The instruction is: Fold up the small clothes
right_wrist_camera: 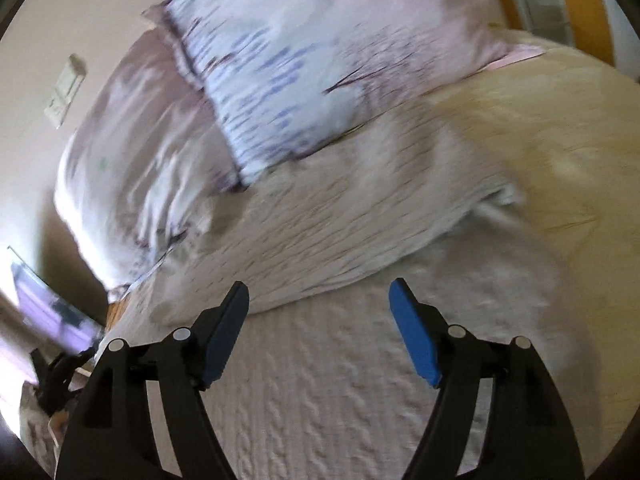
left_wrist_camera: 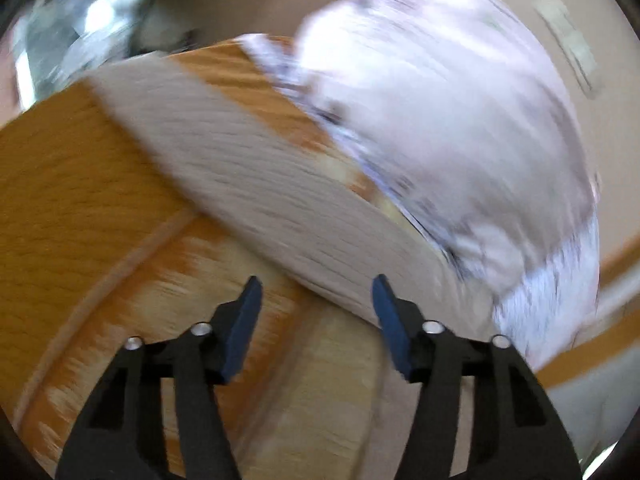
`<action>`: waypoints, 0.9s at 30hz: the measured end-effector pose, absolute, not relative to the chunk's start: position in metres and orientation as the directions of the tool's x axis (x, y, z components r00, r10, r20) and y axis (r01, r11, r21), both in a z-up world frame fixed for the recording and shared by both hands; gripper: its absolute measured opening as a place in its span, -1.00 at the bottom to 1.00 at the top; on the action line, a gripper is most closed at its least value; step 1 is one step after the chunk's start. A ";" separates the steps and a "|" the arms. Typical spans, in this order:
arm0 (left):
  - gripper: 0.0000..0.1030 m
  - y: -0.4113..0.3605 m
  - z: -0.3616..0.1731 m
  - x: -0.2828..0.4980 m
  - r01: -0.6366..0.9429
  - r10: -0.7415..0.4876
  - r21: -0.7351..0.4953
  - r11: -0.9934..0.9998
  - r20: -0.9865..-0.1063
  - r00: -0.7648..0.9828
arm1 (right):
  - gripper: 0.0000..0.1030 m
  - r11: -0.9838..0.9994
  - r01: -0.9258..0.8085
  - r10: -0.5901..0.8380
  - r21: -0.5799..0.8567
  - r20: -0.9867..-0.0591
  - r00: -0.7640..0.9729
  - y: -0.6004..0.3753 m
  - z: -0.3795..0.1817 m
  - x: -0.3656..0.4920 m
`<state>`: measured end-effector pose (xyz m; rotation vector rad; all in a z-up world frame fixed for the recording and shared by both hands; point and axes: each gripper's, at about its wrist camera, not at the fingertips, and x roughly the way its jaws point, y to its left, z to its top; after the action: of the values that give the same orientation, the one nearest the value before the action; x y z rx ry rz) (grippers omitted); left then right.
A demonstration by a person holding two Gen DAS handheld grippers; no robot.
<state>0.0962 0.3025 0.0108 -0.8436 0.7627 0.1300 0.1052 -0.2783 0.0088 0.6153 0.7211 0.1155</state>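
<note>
A cream ribbed knit garment (left_wrist_camera: 256, 176) lies as a long band across the wooden surface (left_wrist_camera: 72, 184) in the left wrist view. My left gripper (left_wrist_camera: 317, 294) is open and empty, just short of the garment's near edge. In the right wrist view the same cream knit (right_wrist_camera: 340, 236) lies folded over a white cable-knit piece (right_wrist_camera: 320, 380). My right gripper (right_wrist_camera: 319, 300) is open and empty above the cable-knit, close to the ribbed garment's edge. Both views are motion-blurred.
Two pale pink and lilac patterned pillows (right_wrist_camera: 304, 72) (right_wrist_camera: 132, 152) lie beyond the clothes against a beige wall (right_wrist_camera: 48, 32); one also shows in the left wrist view (left_wrist_camera: 440, 120). A cream blanket (right_wrist_camera: 540, 128) is at the right. A wall switch plate (right_wrist_camera: 66, 88) is at the left.
</note>
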 end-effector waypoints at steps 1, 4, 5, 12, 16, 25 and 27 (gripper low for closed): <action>-0.03 0.314 0.006 0.095 -0.419 -0.176 -0.642 0.642 -0.655 0.734 | 0.44 0.819 0.096 0.314 0.565 -0.583 0.750 -0.275 0.008 0.106; -0.15 0.344 -0.006 0.093 -0.472 -0.174 -0.693 0.545 -0.644 0.745 | 0.44 0.828 0.076 0.323 0.556 -0.582 0.746 -0.268 0.007 0.106; -0.17 0.351 -0.009 0.095 -0.476 -0.182 -0.717 0.510 -0.631 0.754 | 0.44 0.828 0.073 0.327 0.556 -0.583 0.744 -0.267 0.007 0.106; -0.37 0.390 -0.015 0.111 -0.516 -0.132 -0.761 0.392 -0.602 0.788 | 0.47 0.820 0.063 0.346 0.569 -0.580 0.738 -0.268 0.004 0.105; -0.76 0.403 -0.019 0.118 -0.541 -0.119 -0.753 0.375 -0.618 0.777 | 0.48 0.815 0.055 0.359 0.577 -0.577 0.734 -0.268 0.002 0.106; -0.90 0.338 0.054 0.133 -0.343 -0.153 -0.752 0.562 -0.502 0.851 | 0.50 0.802 0.034 0.389 0.597 -0.564 0.729 -0.269 0.003 0.107; -0.90 0.296 0.079 0.143 -0.239 -0.218 -0.739 0.630 -0.464 0.859 | 0.50 0.799 0.031 0.395 0.601 -0.563 0.726 -0.269 0.005 0.106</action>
<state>0.1429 0.2957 0.0794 -0.9023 0.5571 0.0127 0.1059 -0.2690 0.0047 0.6254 0.7412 0.2159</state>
